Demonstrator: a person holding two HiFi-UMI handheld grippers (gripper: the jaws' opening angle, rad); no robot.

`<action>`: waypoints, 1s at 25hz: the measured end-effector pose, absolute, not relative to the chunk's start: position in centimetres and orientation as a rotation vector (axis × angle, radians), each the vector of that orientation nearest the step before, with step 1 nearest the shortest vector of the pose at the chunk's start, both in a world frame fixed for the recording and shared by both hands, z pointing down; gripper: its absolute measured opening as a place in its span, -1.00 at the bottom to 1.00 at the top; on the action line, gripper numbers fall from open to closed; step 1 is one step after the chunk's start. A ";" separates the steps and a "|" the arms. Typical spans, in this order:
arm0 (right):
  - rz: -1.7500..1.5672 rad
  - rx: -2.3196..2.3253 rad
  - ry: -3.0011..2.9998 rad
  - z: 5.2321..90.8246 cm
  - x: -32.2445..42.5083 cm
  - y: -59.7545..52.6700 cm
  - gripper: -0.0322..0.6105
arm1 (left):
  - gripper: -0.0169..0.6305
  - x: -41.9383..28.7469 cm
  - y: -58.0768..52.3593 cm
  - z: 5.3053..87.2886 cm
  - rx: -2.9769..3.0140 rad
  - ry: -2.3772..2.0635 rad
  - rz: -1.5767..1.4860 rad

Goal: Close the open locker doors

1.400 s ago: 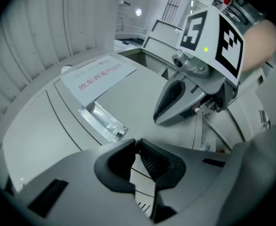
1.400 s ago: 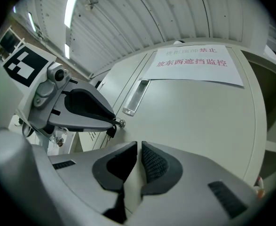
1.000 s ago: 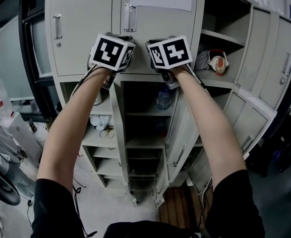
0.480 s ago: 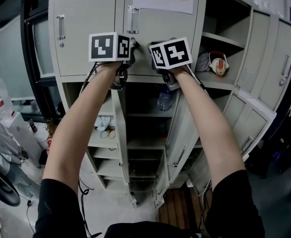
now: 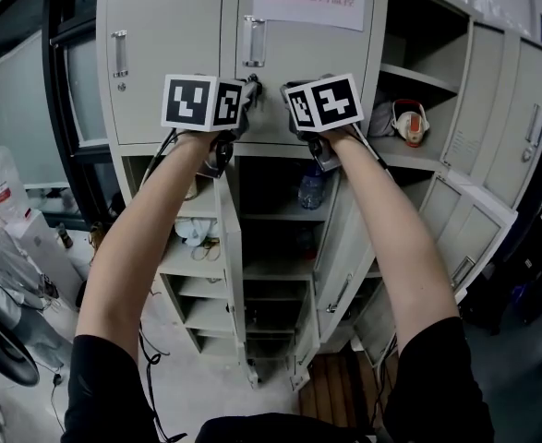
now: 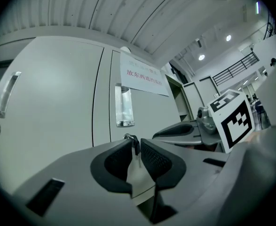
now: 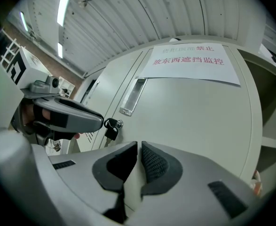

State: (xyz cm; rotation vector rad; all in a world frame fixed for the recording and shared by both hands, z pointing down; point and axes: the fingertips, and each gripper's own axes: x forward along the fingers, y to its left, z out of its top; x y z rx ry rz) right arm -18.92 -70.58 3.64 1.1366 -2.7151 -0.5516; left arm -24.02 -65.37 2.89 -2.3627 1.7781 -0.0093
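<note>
The upper middle locker door (image 5: pixel 298 53) is closed and carries a paper notice (image 5: pixel 309 3). A black-headed key (image 7: pixel 110 125) sits in its lock below the handle (image 5: pixel 253 41). My left gripper (image 6: pixel 137 142) is shut on that key (image 6: pixel 132 140) and its ring, right at the jaw tips. Next to it, my right gripper (image 7: pixel 138 147) is shut with nothing between its jaws, its tips up against the same door. Below, two lower doors (image 5: pixel 231 266) (image 5: pixel 344 261) stand open, and at the right more doors (image 5: pixel 478 215) hang open.
Open shelves below hold a water bottle (image 5: pixel 311 187) and small items. A red-and-white object (image 5: pixel 408 120) lies on a shelf at the right. Bags and a white box (image 5: pixel 17 238) crowd the floor at the left. A wooden board (image 5: pixel 331 390) lies at the locker's foot.
My left gripper rose to the lock and rolled, so its marker cube now faces squarely. The right gripper stayed against the door.
</note>
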 end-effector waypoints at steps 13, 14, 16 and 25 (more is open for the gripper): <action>-0.551 1.127 -2.734 3.2 -18.3 -68.4 -0.74 | -0.88 -21.2 -61.9 3.6 -2.042 1.580 -0.386; -0.557 1.123 -2.735 3.2 -18.1 -68.1 -0.74 | -0.88 -20.9 -61.8 3.6 -2.050 1.575 -0.385; -0.575 1.108 -2.736 3.3 -17.6 -67.2 -0.74 | -0.88 -20.4 -61.5 3.9 -2.069 1.569 -0.378; -0.741 1.024 -2.763 3.2 -13.4 -61.2 -0.74 | -0.88 -17.8 -58.8 4.7 -2.084 1.581 -0.350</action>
